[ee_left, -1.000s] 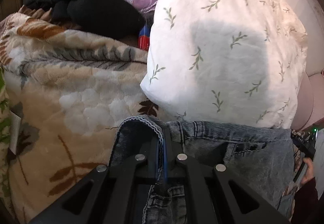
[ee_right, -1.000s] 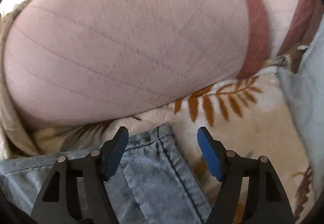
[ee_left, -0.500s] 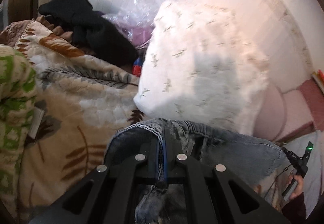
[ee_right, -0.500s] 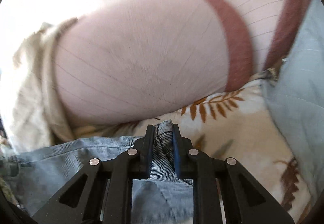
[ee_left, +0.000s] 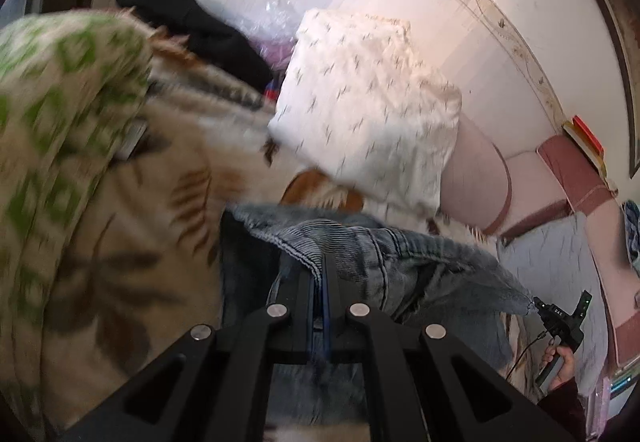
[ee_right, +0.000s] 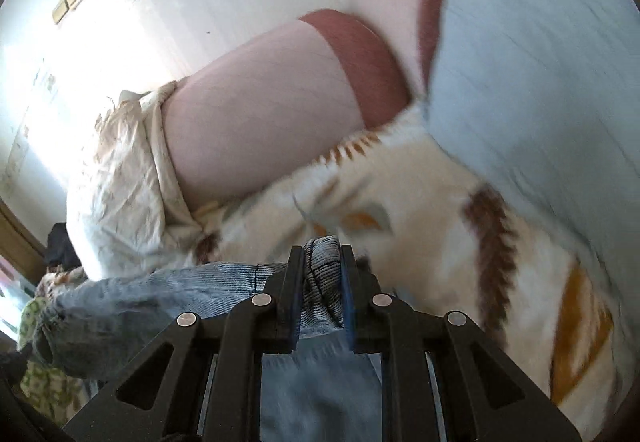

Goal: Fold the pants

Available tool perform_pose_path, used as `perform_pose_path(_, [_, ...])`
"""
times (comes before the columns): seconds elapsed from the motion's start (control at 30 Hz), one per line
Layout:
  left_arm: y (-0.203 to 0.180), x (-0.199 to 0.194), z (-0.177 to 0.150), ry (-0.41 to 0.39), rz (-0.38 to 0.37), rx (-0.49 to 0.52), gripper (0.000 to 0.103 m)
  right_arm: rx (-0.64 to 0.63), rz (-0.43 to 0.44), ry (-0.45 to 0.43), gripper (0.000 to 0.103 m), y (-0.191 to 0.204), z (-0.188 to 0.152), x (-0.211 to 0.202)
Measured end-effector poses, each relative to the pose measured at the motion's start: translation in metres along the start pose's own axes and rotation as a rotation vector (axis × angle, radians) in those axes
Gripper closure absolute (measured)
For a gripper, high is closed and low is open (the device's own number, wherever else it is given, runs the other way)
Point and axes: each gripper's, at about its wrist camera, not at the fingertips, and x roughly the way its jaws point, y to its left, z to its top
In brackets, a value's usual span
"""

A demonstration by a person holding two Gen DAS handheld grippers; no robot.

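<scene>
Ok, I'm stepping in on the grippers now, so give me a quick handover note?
Left gripper: shut on the jeans' ribbed waistband.
Right gripper: jaws just closed, shut on the other waistband corner.
Jeans: stretched between both grippers above the leaf-print blanket, near the white pillow and pink bolster.
Done: both corners gripped.
Left: no fold visible yet; lay flat and fold.

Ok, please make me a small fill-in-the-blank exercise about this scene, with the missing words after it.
1. Both grippers are shut on the waistband of the blue ____ jeans.
2. The white pillow has a print of small ____.
3. The left gripper and the right gripper hold the jeans above a ____ with a brown leaf pattern.

Missing words: denim; leaves; blanket
</scene>
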Motion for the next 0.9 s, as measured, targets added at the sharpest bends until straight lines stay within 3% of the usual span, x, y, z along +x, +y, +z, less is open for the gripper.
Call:
perform_pose_path(0.3, [0.051,0.009,-0.081,0.09,-0.01,-0.089,0.099,0.093,-0.014,0.102,0.088,-0.055,-0.083,-0.007])
perform_pose_path(0.53, [0.059,0.002,-0.093,0.068,-0.022,-0.095,0.098,0.108,-0.009,0.128,0.088,-0.068,-0.111,-0.016])
perform_pose_path(0.67, [0.065,0.004,-0.103,0.078,0.035,-0.083,0.091,0.099,-0.026,0.143,0.087,-0.072,-0.123,-0.015])
perform_pose_path(0.73, [0.069,-0.001,-0.108,0.071,0.086,-0.08,0.091,0.105,-0.02,0.144,0.079,-0.076,-0.126,-0.015])
perform_pose_path(0.83, [0.069,-0.025,-0.112,-0.001,0.144,-0.049,0.091,0.172,-0.037,0.139,0.051,-0.09,-0.126,-0.022])
perform_pose_path(0.9, [0.06,-0.042,-0.114,-0.074,0.183,-0.015,0.091,0.218,0.0,0.084,0.051,-0.099,-0.119,-0.034])
